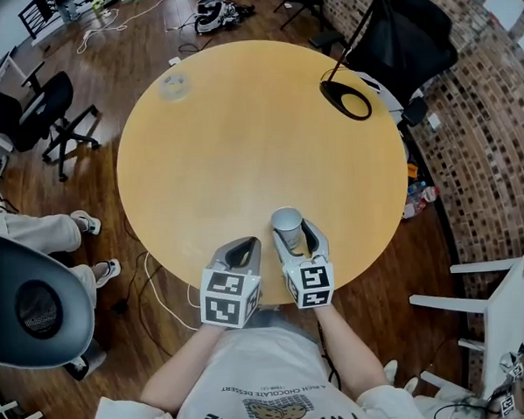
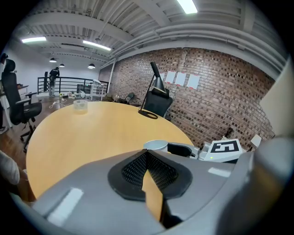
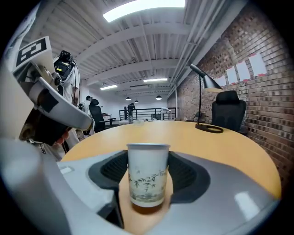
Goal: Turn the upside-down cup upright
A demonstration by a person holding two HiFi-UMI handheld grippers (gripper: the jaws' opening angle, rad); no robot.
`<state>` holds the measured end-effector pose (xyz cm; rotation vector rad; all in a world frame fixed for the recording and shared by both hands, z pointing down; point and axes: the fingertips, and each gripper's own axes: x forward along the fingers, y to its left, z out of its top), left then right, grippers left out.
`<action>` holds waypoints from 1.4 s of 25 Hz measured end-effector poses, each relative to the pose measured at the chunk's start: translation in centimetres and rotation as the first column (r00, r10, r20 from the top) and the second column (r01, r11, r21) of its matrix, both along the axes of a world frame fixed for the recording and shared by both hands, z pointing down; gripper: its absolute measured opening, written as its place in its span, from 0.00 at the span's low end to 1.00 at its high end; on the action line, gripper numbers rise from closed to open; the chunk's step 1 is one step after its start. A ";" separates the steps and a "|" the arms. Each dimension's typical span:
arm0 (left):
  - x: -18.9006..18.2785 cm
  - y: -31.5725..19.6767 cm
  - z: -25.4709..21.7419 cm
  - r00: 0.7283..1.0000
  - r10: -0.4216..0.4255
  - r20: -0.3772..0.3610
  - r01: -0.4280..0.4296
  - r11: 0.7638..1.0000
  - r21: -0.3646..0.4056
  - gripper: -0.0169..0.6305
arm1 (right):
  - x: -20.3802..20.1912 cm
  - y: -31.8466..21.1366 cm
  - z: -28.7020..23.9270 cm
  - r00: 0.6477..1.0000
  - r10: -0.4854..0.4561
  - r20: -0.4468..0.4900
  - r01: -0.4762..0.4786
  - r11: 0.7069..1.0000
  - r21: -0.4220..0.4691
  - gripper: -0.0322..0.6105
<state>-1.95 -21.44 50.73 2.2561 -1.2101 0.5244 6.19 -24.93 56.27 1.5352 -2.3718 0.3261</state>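
My left gripper (image 2: 147, 157) sits idle at the near edge of the round table (image 1: 241, 153), its jaws pressed together with nothing between them; only a sliver of tabletop shows under the pads. Just to its right stands the cup (image 3: 147, 176), close to the table's near edge, and my right gripper (image 1: 296, 240) has its jaws clamped on the cup's two sides, the pads flanking its painted wall. The cup is wider at the top than at the foot and its rim faces the ceiling, so I judge the turning itself done: it is mouth-up and, as far as I can see, its base is on or just above the wood. What is left, by my reckoning, is to settle it flat, ease my right jaws apart without tipping so light a thing, and draw back towards myself. As for containers, a small clear one (image 1: 175, 84) stands well away on the far left of the table, and I cannot tell what, if anything, is in it. The cup's mouth looks pale and bare from above; I see nothing inside it.
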 end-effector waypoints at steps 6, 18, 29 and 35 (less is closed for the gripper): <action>0.3 0.0 0.1 1.000 0.011 0.000 -0.011 1.000 0.000 0.03 | 0.6 2.1 -0.1 0.999 0.040 -0.010 -0.039 0.999 0.029 0.48; 0.7 0.4 0.2 0.999 0.046 -0.008 -0.046 0.999 -0.003 0.03 | 1.2 4.2 1.4 0.996 0.086 -0.037 -0.087 0.995 -0.038 0.48; -0.1 1.8 -0.2 0.994 0.103 -0.041 -0.103 0.995 0.006 0.03 | 1.9 5.8 -0.5 0.978 0.210 -0.023 -0.211 0.974 -0.079 0.48; -0.6 3.5 0.1 0.986 0.159 -0.059 -0.158 0.987 0.013 0.03 | 0.8 7.6 -2.9 0.964 0.268 -0.010 -0.267 0.960 -0.082 0.48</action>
